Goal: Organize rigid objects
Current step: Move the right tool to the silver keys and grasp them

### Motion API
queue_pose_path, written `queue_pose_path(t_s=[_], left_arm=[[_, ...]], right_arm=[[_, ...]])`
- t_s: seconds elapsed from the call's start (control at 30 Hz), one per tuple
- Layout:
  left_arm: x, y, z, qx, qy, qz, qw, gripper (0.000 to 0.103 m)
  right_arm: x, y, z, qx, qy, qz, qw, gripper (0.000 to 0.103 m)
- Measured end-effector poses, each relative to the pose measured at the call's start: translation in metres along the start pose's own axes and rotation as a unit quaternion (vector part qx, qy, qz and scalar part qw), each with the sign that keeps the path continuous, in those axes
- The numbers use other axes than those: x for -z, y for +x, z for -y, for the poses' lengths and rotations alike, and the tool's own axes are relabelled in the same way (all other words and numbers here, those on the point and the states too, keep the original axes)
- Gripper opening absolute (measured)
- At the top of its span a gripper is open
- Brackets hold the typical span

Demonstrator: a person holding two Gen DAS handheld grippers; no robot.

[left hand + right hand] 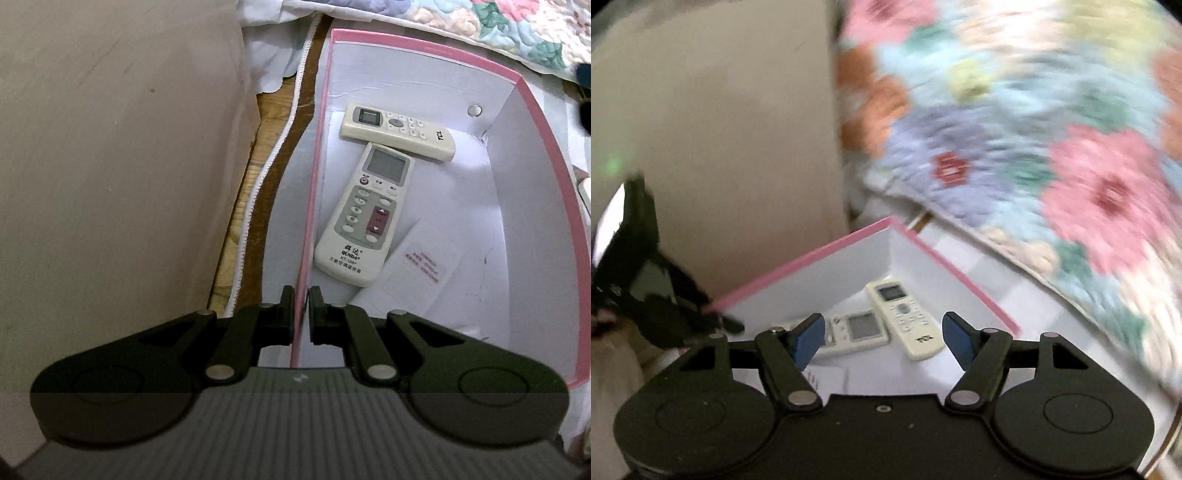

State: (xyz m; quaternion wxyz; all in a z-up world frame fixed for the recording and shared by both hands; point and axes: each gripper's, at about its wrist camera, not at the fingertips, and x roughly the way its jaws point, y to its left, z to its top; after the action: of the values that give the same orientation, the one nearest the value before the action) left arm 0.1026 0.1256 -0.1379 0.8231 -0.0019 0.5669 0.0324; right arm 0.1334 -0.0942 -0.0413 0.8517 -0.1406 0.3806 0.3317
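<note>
A white box with a pink rim (546,155) holds two cream remotes: a TCL one (397,131) at the far end and a QUNDA one (365,216) nearer. My left gripper (301,301) is shut on the box's left wall (314,206), one finger outside, one inside. In the right wrist view the same box (820,251) and both remotes, the TCL remote (905,319) and the QUNDA remote (849,330), lie below. My right gripper (882,334) is open and empty above the box. The left gripper (665,295) shows at that view's left, on the box wall.
A beige wall (110,147) stands at the left. A floral quilt (1034,129) lies behind and right of the box. A white label card (417,269) lies on the box floor. A strip of wooden surface (251,192) shows beside the box.
</note>
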Motion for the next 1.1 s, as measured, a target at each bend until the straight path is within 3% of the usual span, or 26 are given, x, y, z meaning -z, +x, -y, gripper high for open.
queue_pose_path(t_s=[0.07,0.13,0.2,0.27,0.47,0.6,0.7,0.8,1.0,1.1], left_arm=[[0.000,0.000,0.000,-0.001,0.000,0.000,1.0000,0.007],[0.000,0.000,0.000,-0.003,0.000,0.000,1.0000,0.007],[-0.001,0.000,0.001,-0.005,-0.001,-0.001,1.0000,0.007],[0.000,0.000,-0.002,0.000,-0.014,-0.001,0.9999,0.007],[0.002,-0.003,-0.005,0.007,-0.020,0.001,0.9998,0.007],[0.003,-0.003,-0.003,0.003,-0.010,0.005,0.9999,0.007],[0.003,-0.003,-0.002,0.003,-0.004,0.008,1.0000,0.007],[0.002,-0.003,-0.003,0.008,-0.015,0.004,0.9998,0.007],[0.002,-0.002,-0.006,0.013,-0.020,0.003,0.9997,0.006],[0.001,-0.002,-0.006,0.012,-0.020,0.002,0.9997,0.006]], right_arm=[[0.017,-0.019,0.007,0.023,0.037,0.050,0.998,0.079],[0.031,-0.025,0.017,0.040,0.069,0.074,0.994,0.088],[0.043,-0.027,0.026,0.054,0.097,0.057,0.992,0.088],[0.056,-0.026,0.041,0.027,0.132,0.010,0.991,0.088],[0.090,-0.019,0.063,0.043,0.187,-0.016,0.981,0.085],[0.103,-0.001,0.056,0.059,0.168,-0.049,0.983,0.079],[0.109,0.025,0.038,0.063,0.106,-0.079,0.989,0.071],[0.115,0.054,0.027,0.092,0.054,-0.105,0.989,0.069],[0.113,0.091,0.045,0.095,0.043,-0.097,0.990,0.067],[0.112,0.098,0.062,0.069,0.063,-0.093,0.991,0.063]])
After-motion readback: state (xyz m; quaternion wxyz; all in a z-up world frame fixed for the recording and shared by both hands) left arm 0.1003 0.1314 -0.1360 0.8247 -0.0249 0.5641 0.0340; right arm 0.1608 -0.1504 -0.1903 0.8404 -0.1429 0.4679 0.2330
